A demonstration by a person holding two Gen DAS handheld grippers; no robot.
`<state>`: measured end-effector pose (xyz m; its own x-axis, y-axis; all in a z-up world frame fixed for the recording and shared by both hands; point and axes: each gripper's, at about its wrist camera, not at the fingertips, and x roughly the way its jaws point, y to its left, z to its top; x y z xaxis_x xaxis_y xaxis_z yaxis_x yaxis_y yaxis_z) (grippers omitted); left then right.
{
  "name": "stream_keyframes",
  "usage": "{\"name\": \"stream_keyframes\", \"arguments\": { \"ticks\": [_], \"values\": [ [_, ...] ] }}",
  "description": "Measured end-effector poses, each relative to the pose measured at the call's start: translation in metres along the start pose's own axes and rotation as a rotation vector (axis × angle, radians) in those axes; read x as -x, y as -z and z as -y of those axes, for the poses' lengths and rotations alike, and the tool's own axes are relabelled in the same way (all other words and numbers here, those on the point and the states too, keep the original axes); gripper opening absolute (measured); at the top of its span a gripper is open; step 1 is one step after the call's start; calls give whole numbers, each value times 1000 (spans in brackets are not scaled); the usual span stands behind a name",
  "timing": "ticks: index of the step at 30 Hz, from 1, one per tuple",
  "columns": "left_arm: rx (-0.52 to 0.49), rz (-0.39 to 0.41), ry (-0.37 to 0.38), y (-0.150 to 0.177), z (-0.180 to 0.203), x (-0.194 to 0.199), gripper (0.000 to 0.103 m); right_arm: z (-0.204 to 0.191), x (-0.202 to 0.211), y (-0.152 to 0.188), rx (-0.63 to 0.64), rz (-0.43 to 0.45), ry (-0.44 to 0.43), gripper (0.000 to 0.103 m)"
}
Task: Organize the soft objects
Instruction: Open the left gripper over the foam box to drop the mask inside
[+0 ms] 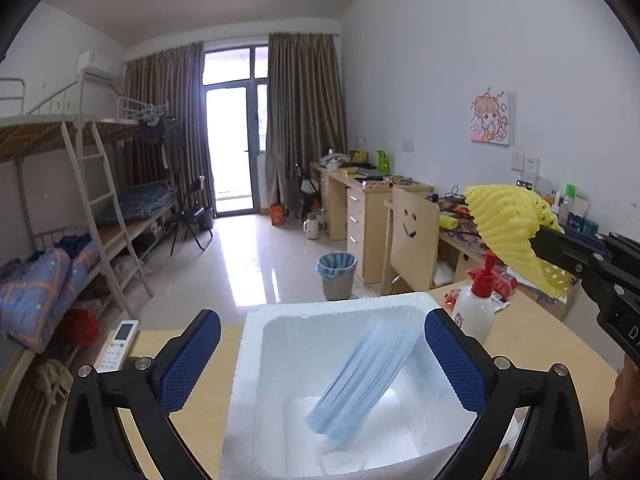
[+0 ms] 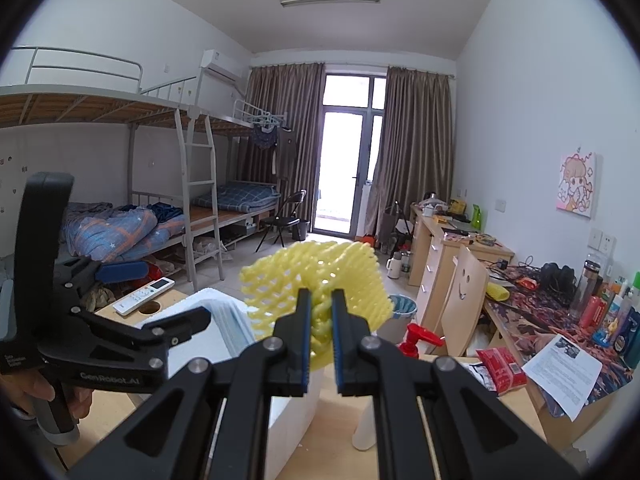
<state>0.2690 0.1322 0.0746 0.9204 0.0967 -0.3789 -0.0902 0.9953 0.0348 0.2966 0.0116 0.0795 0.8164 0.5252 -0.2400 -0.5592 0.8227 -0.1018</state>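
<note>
Jaws of the left gripper (image 1: pixel 322 360) stand apart over the blue mask (image 1: pixel 360 380) in the foam box (image 1: pixel 256 344), while the right gripper (image 2: pixel 321 312) clamps the yellow foam net (image 2: pixel 320 276).

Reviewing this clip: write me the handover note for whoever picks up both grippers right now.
Left gripper: open wide above the white foam box, nothing pressed between the pads.
Blue face masks: a blurred stack inside the box, leaning toward its right wall.
Right gripper: shut on the yellow foam net, held in the air beside the box, not yet over the opening.
Done: masks are in the box.
Left: probably bring the net over the box and let it go. A spray bottle stands close to the box's right side, so mind it.
</note>
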Motion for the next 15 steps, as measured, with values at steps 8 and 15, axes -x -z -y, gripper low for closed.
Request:
{"name": "stream_keyframes", "arguments": {
  "ticks": [8,15],
  "values": [
    [-10,13,-36,-4,-4,8,102,1,0,-1,5,5,-6,12],
    [76,62,-107,-8,-31,26,102,-2,-1,-1,-1,5,-38,12]
  ]
}}
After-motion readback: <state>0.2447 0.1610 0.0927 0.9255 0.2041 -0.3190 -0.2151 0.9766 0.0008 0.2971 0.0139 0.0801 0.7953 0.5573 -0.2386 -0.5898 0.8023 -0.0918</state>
